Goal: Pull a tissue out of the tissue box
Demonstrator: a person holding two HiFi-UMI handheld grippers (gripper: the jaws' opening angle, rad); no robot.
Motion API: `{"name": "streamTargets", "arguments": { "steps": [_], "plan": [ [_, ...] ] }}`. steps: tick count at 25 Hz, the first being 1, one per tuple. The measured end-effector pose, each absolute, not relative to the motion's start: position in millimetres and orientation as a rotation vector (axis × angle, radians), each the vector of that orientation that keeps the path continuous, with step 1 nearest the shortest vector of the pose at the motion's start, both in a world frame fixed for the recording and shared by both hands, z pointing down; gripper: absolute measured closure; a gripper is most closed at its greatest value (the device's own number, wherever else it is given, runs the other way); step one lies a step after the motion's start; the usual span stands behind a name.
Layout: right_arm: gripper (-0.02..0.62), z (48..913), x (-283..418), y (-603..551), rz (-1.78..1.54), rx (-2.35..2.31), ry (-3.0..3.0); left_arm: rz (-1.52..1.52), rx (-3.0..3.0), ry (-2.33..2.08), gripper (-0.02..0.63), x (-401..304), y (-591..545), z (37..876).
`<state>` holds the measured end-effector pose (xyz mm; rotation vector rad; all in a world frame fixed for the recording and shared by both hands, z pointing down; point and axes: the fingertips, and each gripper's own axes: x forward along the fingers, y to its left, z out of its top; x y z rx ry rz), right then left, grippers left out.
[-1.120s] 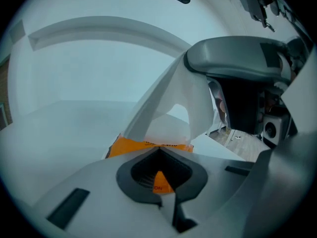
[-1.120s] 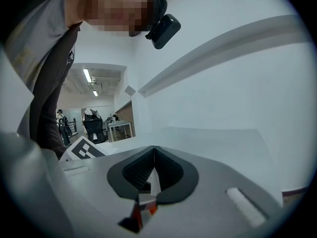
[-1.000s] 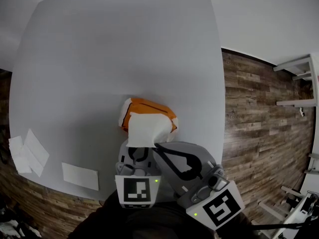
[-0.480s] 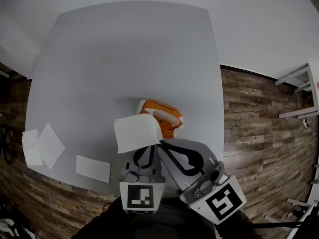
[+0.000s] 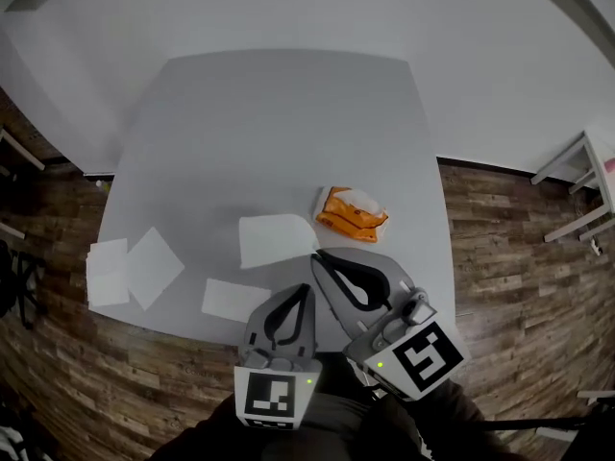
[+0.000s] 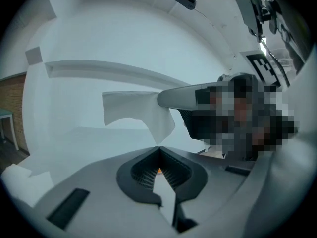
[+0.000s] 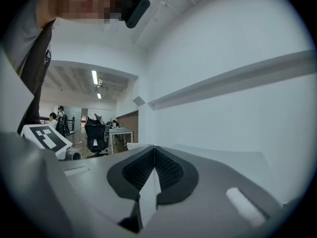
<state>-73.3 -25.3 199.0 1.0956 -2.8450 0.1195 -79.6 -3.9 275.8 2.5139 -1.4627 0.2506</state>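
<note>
Tissue sheet [image 5: 274, 241], white and square, has come clear of the orange tissue box [image 5: 353, 212] on the grey worktop [image 5: 288, 123], pinched in the closed right claw [image 5: 316, 256], left claw [image 5: 307, 289] closed empty: pull looks complete.

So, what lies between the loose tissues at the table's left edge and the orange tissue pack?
In the head view, a single tissue, held up by the right gripper.

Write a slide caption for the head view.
Right gripper holds a white paper tissue above the grey table, near the orange tissue pack.
</note>
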Motion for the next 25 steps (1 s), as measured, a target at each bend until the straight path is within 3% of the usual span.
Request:
{"name": "streamTargets", "arguments": {
  "steps": [12,25],
  "plan": [
    [0.591,245.9,-152.7,23.5,0.133,1.149,-2.774,0.251,2.427,-1.655,0.606,-213.8,92.2,261.1],
    [0.591,350.6,-223.4,29.6,0.121,1.105,-2.593,0.305,2.34,-1.767,0.606,-287.1,115.4,280.3]
  ]
}}
